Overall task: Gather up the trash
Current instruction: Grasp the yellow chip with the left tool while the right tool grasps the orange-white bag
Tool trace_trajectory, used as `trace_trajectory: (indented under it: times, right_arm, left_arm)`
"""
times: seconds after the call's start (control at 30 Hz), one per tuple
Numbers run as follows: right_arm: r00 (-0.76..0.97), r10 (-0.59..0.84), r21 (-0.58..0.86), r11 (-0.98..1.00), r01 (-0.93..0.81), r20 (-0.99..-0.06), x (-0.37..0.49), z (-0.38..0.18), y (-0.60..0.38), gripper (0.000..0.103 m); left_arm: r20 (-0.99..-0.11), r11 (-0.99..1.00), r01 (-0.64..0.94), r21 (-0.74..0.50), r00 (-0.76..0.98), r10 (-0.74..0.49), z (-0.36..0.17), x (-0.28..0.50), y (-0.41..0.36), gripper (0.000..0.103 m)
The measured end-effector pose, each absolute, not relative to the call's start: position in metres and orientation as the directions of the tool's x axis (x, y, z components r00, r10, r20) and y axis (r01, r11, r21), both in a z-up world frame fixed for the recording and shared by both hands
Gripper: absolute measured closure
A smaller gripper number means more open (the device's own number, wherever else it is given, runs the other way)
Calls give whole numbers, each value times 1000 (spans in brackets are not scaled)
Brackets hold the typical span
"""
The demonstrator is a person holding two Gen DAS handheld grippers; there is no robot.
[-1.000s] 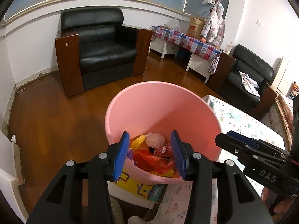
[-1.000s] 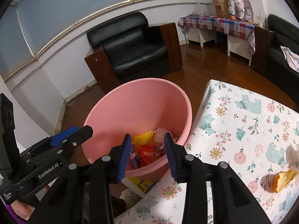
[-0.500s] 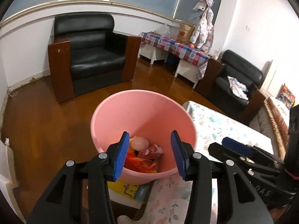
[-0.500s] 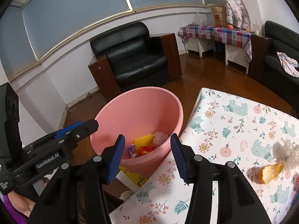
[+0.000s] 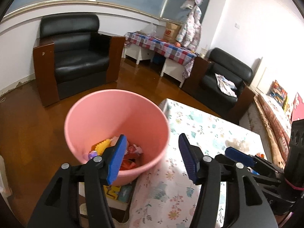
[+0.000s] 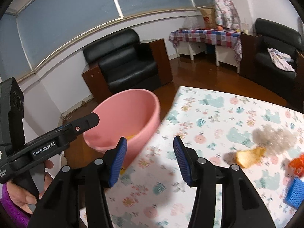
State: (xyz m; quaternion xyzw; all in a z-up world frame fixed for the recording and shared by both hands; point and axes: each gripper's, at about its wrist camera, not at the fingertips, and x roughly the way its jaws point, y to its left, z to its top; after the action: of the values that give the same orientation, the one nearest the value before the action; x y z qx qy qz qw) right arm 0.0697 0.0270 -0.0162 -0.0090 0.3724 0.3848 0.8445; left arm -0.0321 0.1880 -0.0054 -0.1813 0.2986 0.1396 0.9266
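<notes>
A pink bucket [image 5: 106, 117] stands beside the table's left end, with several colourful wrappers [image 5: 131, 152] in its bottom; it also shows in the right wrist view [image 6: 133, 112]. My left gripper [image 5: 151, 157] is open and empty, above the bucket's near right rim. My right gripper [image 6: 148, 156] is open and empty over the floral tablecloth [image 6: 218, 114]. On the cloth at the right lie an orange peel [image 6: 248, 155], a fluffy grey-white clump [image 6: 273, 138], a red-orange scrap [image 6: 297, 165] and a blue mesh piece [image 6: 295, 191].
A black armchair [image 5: 76, 57] stands behind the bucket on the wooden floor. A second black chair [image 5: 226, 77] and a low table with checked cloth [image 5: 161, 45] stand at the back right. A colourful box [image 5: 117, 191] lies under the bucket.
Both grippers have pulled back from the bucket and swung right toward the table. Both sets of jaws have opened wider. The trash on the cloth has come into the right wrist view.
</notes>
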Motion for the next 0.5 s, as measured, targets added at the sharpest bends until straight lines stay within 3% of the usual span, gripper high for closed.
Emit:
trace_trajectory:
  times: [0.5]
  right_arm:
    - [589,519,231,838,-495,-620,72,-18,-106,53]
  left_arm:
    - [-627,946,-226,-232,779,32,-16,1,116,46]
